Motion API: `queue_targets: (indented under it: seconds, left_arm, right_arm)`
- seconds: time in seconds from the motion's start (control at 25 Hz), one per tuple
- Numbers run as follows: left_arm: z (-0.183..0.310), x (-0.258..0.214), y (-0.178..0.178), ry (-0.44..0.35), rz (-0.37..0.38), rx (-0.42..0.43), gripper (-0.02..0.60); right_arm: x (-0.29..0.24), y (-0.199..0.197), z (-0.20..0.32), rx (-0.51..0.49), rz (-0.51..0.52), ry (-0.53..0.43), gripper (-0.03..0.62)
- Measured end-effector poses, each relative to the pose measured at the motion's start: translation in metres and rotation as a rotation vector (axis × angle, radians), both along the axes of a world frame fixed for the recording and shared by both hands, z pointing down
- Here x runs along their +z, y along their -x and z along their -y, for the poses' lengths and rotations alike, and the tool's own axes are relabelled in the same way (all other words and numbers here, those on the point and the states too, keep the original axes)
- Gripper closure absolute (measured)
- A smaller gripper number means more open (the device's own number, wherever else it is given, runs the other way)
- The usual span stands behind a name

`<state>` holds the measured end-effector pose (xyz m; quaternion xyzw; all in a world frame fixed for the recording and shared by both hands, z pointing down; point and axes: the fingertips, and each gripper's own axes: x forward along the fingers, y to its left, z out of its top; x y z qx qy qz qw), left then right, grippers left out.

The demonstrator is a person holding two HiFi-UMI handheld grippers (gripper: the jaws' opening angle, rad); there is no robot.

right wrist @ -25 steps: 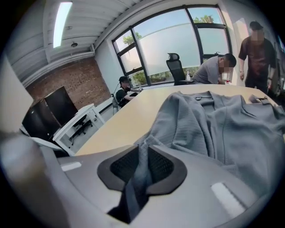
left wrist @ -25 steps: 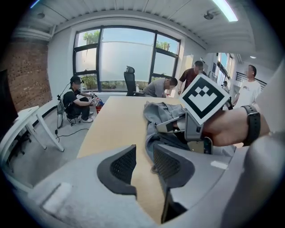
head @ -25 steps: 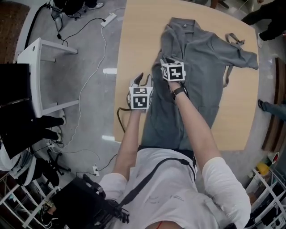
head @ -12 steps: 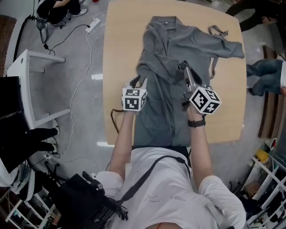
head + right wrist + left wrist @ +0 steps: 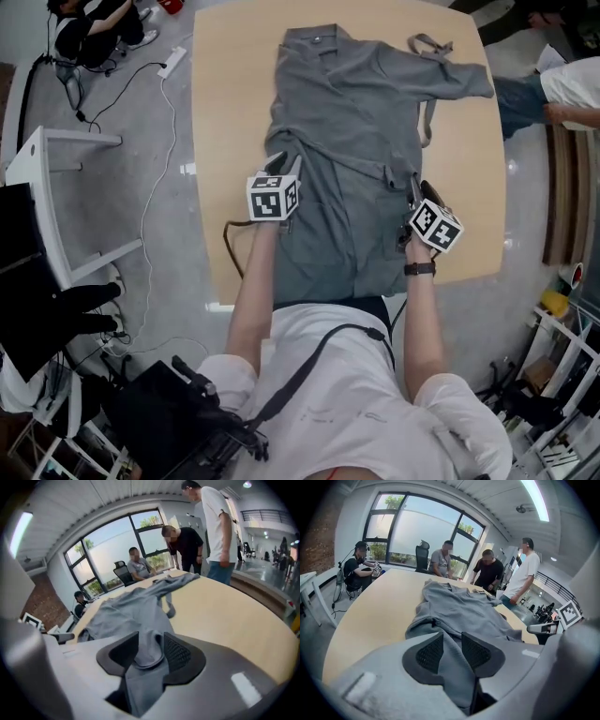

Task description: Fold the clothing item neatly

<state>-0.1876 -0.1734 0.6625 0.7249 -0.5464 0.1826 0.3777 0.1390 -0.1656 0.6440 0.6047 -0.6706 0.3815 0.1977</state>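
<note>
1. Grey garment (image 5: 356,122) lies lengthwise on the wooden table (image 5: 225,112), collar at the far end.
2. Right gripper (image 5: 413,192) is letting go, its jaws opening with cloth bunched between them. Lifting away now could snag that bunch and rumple the edge.
3. Left gripper (image 5: 284,164) is clenched on the garment's left edge, so a tug there might skew it.
4. Both forearms reach forward and low, with the grippers well apart.

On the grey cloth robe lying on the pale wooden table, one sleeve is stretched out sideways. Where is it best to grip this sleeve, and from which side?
Probably its cuff end, approached from the person's right: the outstretched sleeve lies flat, pointing away from the grey cloth robe, so that free end folds inward easily. Avoid the loose strap beside it.
</note>
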Motion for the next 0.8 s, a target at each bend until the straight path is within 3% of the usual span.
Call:
queue_targets:
  seconds: [0.08,0.2,0.32,0.44,0.6,0.72,0.8]
  left_arm:
    - [-0.002,0.003,-0.003,0.013,0.010,0.015,0.454]
    - [-0.001,0.005,-0.008,0.024,0.026,0.039,0.454]
    - [0.007,0.007,-0.021,0.000,0.105,0.135,0.454]
    - [0.027,0.017,-0.043,-0.040,0.222,0.311,0.454]
    - [0.060,0.025,-0.059,-0.033,0.276,0.450,0.454]
    - [0.068,0.042,-0.066,0.020,0.316,0.559,0.454]
    - [0.066,0.050,-0.064,0.054,0.323,0.566,0.454]
  right_arm:
    - [0.017,-0.009,-0.012,0.027,-0.036,0.044,0.394]
    - [0.011,-0.001,-0.006,-0.018,-0.075,0.003,0.385]
    - [0.002,0.033,0.012,-0.238,-0.144,-0.073,0.399]
    - [0.017,0.073,0.018,-0.480,-0.164,-0.049,0.393]
    - [0.050,0.094,0.018,-0.618,-0.208,0.047,0.401]
    - [0.071,0.097,0.013,-0.682,-0.247,0.108,0.438]
    - [0.068,0.099,0.001,-0.710,-0.219,0.114,0.493]
